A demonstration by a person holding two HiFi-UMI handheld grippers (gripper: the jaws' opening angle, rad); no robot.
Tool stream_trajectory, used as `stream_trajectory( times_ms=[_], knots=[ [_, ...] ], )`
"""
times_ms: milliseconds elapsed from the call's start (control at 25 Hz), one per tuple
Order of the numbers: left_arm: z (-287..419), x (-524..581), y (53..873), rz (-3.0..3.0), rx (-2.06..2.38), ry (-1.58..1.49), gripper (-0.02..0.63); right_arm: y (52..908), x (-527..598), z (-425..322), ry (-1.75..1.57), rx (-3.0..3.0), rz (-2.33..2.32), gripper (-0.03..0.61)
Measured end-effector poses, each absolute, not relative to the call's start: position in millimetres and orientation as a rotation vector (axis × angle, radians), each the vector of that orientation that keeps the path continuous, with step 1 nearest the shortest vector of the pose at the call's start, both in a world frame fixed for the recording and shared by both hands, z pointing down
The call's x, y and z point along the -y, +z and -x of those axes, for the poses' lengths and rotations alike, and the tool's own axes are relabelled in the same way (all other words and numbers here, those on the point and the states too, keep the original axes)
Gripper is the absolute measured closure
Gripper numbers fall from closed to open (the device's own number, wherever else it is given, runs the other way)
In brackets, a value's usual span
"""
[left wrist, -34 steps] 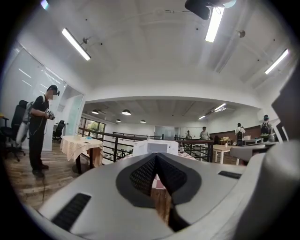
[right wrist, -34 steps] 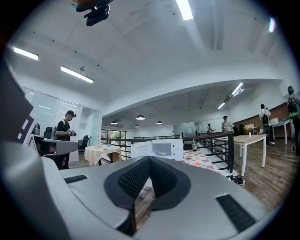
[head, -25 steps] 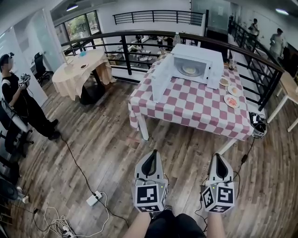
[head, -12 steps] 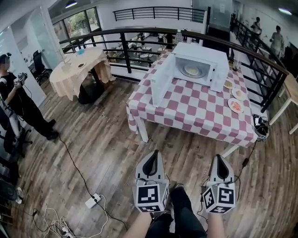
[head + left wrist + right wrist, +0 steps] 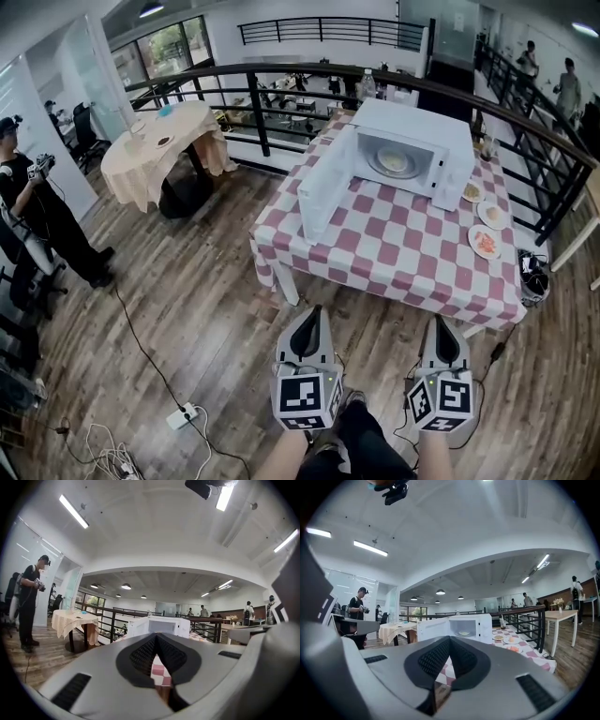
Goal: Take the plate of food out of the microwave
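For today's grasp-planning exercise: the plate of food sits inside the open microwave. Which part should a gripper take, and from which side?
Take the plate by its near rim, the edge facing the opening. Come in level through the microwave front: walls close every other side, and the door stands swung aside at the left. The flat plate probably offers jaws only that thin rim.

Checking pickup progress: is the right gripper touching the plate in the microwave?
Apart. Head view: the right gripper hangs over the floor, short of the table; the plate sits inside the microwave.
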State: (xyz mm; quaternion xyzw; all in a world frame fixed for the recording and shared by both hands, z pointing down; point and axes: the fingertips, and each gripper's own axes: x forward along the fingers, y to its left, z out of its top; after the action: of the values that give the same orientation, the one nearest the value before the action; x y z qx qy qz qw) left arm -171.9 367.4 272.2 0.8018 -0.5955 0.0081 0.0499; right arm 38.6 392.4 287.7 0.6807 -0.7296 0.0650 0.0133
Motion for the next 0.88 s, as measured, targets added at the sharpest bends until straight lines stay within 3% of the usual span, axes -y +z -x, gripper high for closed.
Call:
stream_trajectory(
  times_ms=[880],
  knots=[
    [101.4, -209.6, 275.8, -2.389, 1.854, 0.05, 0.606, 293.9, -224.3, -101.9, 0.253, 2.334, -2.065, 0.583]
  ],
)
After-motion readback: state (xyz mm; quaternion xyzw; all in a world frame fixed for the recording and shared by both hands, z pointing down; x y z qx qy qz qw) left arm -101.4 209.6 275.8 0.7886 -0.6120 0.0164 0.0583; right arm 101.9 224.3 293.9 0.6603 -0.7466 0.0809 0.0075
